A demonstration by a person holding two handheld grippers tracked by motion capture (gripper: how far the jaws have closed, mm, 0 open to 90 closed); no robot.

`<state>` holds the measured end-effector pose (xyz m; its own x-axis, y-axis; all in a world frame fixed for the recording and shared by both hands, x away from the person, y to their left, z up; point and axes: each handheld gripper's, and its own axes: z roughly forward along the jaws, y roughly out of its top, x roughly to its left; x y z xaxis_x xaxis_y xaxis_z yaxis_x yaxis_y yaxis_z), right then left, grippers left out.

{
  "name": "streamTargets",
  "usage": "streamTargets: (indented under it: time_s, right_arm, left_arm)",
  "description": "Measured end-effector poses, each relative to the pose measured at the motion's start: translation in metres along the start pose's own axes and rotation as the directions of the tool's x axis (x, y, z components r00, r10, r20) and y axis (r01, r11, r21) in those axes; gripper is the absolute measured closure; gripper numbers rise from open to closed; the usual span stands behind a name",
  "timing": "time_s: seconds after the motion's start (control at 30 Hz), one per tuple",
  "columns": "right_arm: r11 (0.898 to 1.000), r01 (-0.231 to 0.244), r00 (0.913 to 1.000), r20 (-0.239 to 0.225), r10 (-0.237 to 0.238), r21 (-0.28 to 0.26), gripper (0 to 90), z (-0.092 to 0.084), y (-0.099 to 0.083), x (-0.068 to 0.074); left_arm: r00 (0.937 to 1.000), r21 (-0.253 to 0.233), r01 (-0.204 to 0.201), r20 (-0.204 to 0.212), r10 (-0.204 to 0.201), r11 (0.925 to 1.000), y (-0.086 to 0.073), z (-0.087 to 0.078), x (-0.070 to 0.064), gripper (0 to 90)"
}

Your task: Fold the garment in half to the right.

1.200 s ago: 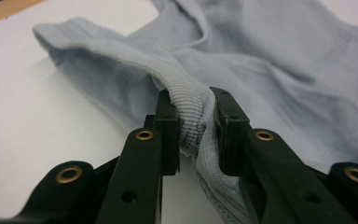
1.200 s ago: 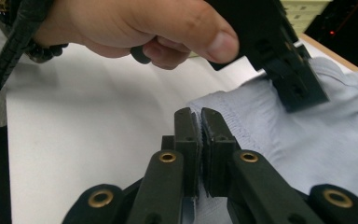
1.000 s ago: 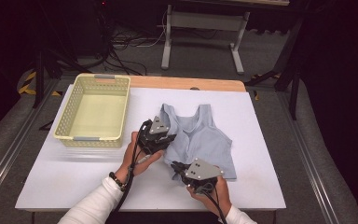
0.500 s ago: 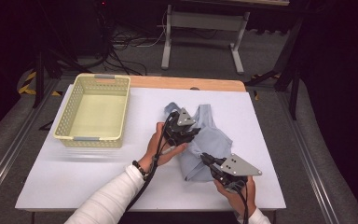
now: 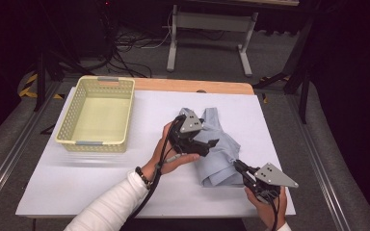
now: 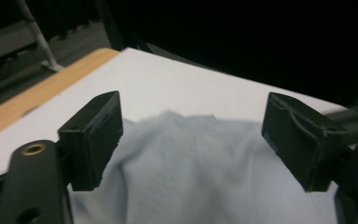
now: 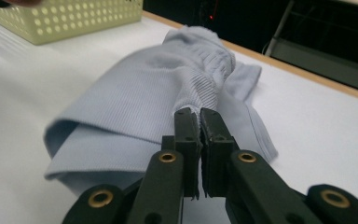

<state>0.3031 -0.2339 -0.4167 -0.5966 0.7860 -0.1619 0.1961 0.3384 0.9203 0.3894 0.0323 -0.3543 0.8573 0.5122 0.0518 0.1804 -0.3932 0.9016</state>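
Here the empty yellow basket (image 5: 96, 114) sits at the bench's (image 5: 77, 192) left. Beside it, the left hand-held gripper (image 5: 211, 144) hovers over the folded pale-blue tank top (image 5: 221, 161), jaws just opened with nothing clamped. Rightmost, the right hand-held gripper (image 5: 236, 165) pinches the garment's hem.
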Motion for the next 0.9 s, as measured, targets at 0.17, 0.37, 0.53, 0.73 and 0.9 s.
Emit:
streamTargets:
  time_s: [0.17, 0.37, 0.53, 0.73, 0.9]
  right_arm:
    - [0.998, -0.027, 0.9996, 0.012, 0.026, 0.057, 87.2, -0.006, -0.020, -0.003]
    - [0.992, -0.061, 0.9980, 0.019, 0.059, 0.109, 87.0, -0.008, -0.033, -0.006]
    - [0.983, -0.067, 0.9977, 0.018, 0.065, 0.170, 86.5, 0.001, -0.039, -0.008]
    - [0.981, -0.093, 0.9953, 0.043, 0.087, 0.173, 62.0, 0.006, -0.039, -0.015]
    - [0.990, -0.100, 0.9941, 0.053, 0.095, 0.100, 46.4, 0.006, -0.010, -0.028]
  left_arm:
    - [0.9968, 0.059, -0.009, 0.079, 0.005, 0.9982, -0.034, 0.003, -0.035, 14.3]
    - [0.9951, 0.222, -0.072, 0.083, 0.055, 0.9724, -0.071, 0.034, -0.070, 11.2]
    - [0.9944, 0.292, -0.105, 0.039, 0.098, 0.9507, -0.087, 0.049, -0.074, 11.6]
    - [0.9911, 0.298, -0.132, 0.024, 0.131, 0.9453, -0.089, 0.049, -0.073, 18.4]
    - [0.9917, 0.299, -0.124, 0.005, 0.128, 0.9461, -0.090, 0.048, -0.070, 30.5]
